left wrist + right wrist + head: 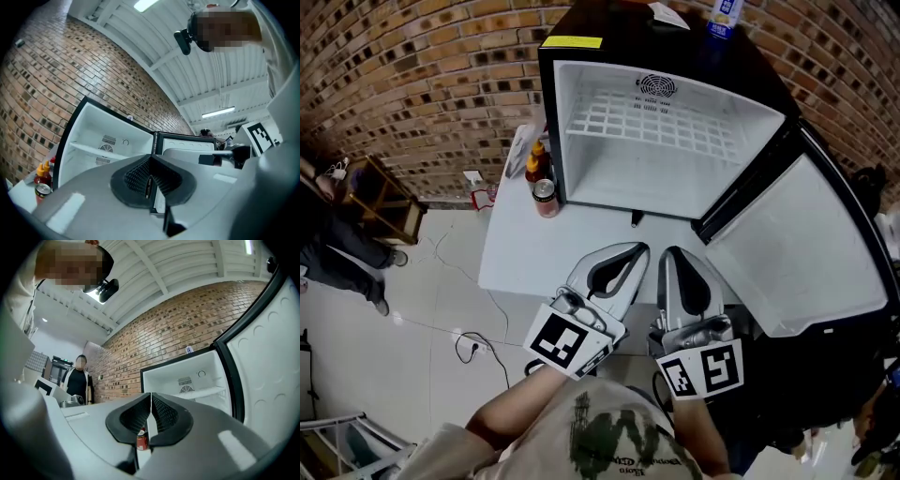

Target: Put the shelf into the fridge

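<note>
Left gripper and right gripper closed, empty, shelf inside open fridge

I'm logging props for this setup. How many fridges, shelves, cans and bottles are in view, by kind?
Fridge: 1
Shelf: 1
Can: 1
Bottles: 3, two by the can as far as I can tell, plus the top bottle
Total: 6

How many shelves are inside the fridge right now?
1: a white wire shelf spans the interior of the open fridge. No other shelf shows in any view.
</note>
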Motion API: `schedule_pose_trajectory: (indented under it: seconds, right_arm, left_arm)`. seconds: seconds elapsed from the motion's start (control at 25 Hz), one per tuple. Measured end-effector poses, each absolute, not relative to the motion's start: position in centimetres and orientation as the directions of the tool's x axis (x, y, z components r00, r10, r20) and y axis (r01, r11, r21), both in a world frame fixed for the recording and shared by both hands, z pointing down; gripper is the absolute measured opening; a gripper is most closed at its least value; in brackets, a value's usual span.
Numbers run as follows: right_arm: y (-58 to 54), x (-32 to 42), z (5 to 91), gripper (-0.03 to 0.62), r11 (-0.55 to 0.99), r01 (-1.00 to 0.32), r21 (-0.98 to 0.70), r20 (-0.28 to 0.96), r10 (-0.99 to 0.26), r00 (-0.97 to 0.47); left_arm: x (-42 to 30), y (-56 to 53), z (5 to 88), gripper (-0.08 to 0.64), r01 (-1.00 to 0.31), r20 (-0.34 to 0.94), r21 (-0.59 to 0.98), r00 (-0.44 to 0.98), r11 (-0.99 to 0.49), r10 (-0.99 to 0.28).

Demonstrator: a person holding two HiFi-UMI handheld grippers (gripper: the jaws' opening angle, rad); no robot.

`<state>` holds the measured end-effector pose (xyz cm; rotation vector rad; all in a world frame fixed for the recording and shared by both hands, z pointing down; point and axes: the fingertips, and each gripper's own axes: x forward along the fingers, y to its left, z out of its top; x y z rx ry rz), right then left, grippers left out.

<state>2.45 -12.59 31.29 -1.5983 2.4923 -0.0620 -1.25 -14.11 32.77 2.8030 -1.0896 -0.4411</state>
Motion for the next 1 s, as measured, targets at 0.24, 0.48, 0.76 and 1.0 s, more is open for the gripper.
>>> schedule_pose_trajectory:
  seconds: [0.24, 0.48, 0.76, 1.0]
  right_arm:
    - [-6.9, 3.2, 31.4, 0.006, 0.438, -0.893, -0.099, -0.123, -0.896, -0.426]
    - [0.6, 5.7, 31.4, 0.006, 0.437, -0.897, -0.062, -0.125, -0.895, -0.428]
    - [8.4, 5.8, 31.3, 0.0, 0.454, -0.889, -0.067, -0.117, -0.888, -0.445]
    - [11.8, 5.6, 30.7, 0.0, 0.459, -0.885, -0.074, -0.126, -0.885, -0.448]
  left_arm:
    - [-0.2, -8.2, 32.6, 0.002, -0.696, -0.213, 0.171, 0.665, -0.698, -0.715]
    - [1.4, -1.1, 32.4, 0.002, -0.724, -0.23, 0.162, 0.633, -0.671, -0.739]
    - [2.5, 7.1, 32.0, 0.002, -0.741, -0.209, 0.139, 0.627, -0.658, -0.75]
    - [2.9, 10.9, 31.5, 0.002, -0.748, -0.188, 0.126, 0.627, -0.652, -0.756]
